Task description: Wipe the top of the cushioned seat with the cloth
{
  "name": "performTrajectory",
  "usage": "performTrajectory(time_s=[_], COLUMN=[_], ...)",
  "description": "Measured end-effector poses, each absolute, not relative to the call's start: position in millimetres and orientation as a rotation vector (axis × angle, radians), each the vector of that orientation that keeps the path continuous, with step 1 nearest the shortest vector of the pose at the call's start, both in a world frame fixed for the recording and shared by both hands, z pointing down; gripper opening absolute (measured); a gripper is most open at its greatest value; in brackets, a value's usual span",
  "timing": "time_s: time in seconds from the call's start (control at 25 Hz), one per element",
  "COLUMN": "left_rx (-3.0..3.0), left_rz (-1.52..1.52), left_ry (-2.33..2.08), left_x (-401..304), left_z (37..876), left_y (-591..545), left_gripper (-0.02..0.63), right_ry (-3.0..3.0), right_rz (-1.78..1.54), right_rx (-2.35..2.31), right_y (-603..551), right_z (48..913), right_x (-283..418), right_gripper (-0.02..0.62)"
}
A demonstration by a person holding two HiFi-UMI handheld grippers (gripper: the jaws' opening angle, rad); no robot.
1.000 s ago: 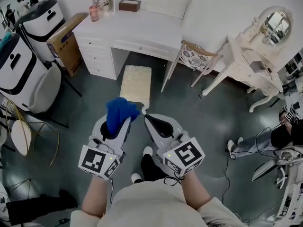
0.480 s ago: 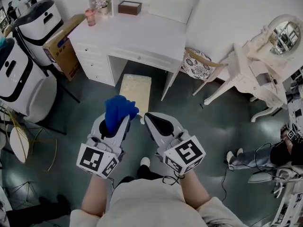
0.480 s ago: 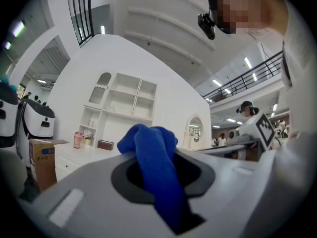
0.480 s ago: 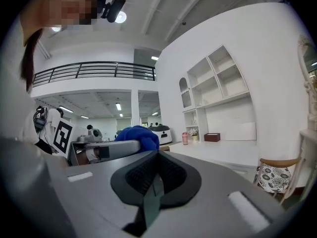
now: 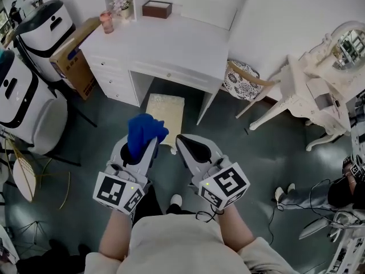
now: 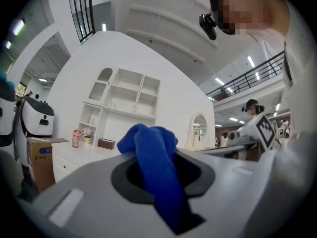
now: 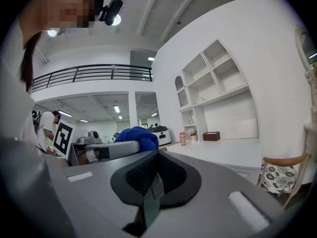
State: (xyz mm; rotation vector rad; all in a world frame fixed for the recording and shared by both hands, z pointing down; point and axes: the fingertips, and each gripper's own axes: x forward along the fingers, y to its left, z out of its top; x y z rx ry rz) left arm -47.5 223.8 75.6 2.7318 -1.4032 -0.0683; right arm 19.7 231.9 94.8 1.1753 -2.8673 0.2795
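We hold the blue cloth (image 6: 154,168) pinched between the jaws of the left gripper (image 5: 149,148); in the left gripper view the fabric runs up through the gap between the pads and bunches into a rounded lump past the tips. The jaws of the right gripper (image 5: 183,144) are pressed together with nothing between them, their dark ribbed pads meeting along a single seam in the right gripper view. The two grippers sit side by side in front of us, close but not touching, both pointing ahead towards the furniture. Just beyond the tips stands the cushioned seat (image 5: 166,112), a cream stool whose far end is tucked under the white desk (image 5: 171,44). Its top is bare, and the cloth is up in the gripper near its front left corner, not lying on the cushion. On the desk's back edge we see a pink cup (image 5: 106,21) and a brown box (image 5: 156,8). A cardboard box (image 5: 77,59) leans at the desk's left. A chair with a patterned seat (image 5: 240,80) stands at its right, and farther right is a white dressing table (image 5: 311,87) with an oval mirror.
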Motion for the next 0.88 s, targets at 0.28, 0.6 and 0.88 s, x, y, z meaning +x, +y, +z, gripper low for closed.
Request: performTrajectory(time_s=[0.28, 0.6, 0.88], left_rx=[2.754, 2.794, 2.805], left_rz=[-0.050, -0.003, 0.044], left_ry=[-1.330, -1.224, -1.128], left_x=[-66.8, -99.7, -128.3], left_z=[85.1, 89.4, 107.5], left_y=[160.2, 76.6, 18.4], left_gripper=[0.087, 0.087, 0.089], right_ry=[-2.843, -2.787, -2.710], right_rz=[0.311, 0.346, 0.386], right_rx=[1.244, 1.368, 1.445], right_y=[171.1, 84.2, 34.3], right_z=[105.4, 107.8, 121.2], right_x=[1.0, -26.5, -53.2], right_gripper=[-0.002, -0.002, -0.002])
